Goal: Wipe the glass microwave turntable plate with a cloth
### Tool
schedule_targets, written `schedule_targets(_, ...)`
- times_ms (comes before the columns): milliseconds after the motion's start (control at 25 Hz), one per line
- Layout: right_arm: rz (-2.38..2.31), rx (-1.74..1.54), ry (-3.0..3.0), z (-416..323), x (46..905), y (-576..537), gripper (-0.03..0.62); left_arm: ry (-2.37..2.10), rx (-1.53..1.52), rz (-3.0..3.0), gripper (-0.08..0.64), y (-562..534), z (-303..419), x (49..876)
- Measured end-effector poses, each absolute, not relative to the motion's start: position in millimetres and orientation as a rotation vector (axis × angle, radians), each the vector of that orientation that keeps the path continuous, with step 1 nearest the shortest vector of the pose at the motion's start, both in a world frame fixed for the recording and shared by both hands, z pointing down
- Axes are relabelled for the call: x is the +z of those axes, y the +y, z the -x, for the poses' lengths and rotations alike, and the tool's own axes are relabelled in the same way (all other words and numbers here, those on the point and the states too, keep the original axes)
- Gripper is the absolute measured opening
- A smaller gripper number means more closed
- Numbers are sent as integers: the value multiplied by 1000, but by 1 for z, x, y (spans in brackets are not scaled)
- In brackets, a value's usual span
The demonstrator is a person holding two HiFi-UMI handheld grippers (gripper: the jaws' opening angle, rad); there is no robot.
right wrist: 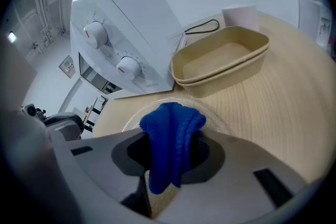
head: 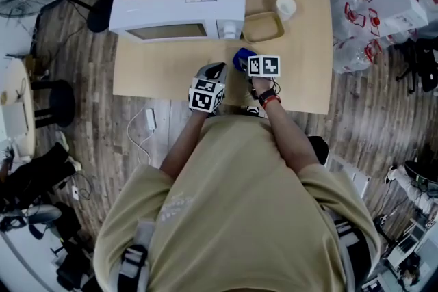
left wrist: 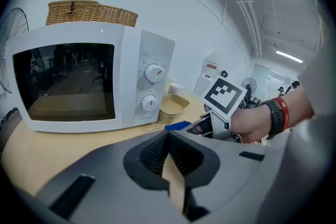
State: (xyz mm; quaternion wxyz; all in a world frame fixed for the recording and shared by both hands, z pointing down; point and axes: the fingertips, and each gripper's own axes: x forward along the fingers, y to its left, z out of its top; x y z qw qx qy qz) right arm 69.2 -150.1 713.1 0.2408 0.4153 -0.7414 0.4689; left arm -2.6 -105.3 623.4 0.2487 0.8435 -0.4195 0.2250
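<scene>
Right gripper (right wrist: 168, 152): clamped on blue cloth (right wrist: 169, 126) (folded).
Blue cloth: over glass plate (right wrist: 137, 115), before microwave (head: 179, 7).
Left gripper (left wrist: 169, 152): jaws closed, empty.

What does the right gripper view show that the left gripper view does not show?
Only the right gripper view shows the glass plate, lying under the blue cloth clamped in the right gripper, and a black cable. Only the left gripper view shows the wicker basket, the microwave door and the left gripper, closed and empty. Both show the microwave knobs, the beige tray and the cloth.
</scene>
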Motion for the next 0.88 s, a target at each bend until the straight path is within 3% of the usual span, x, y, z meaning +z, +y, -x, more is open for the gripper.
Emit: schedule_targets(880,-1248,1273,-1961,-126,712,-142,129,-1093,591,-2309,18,-93,-32,628)
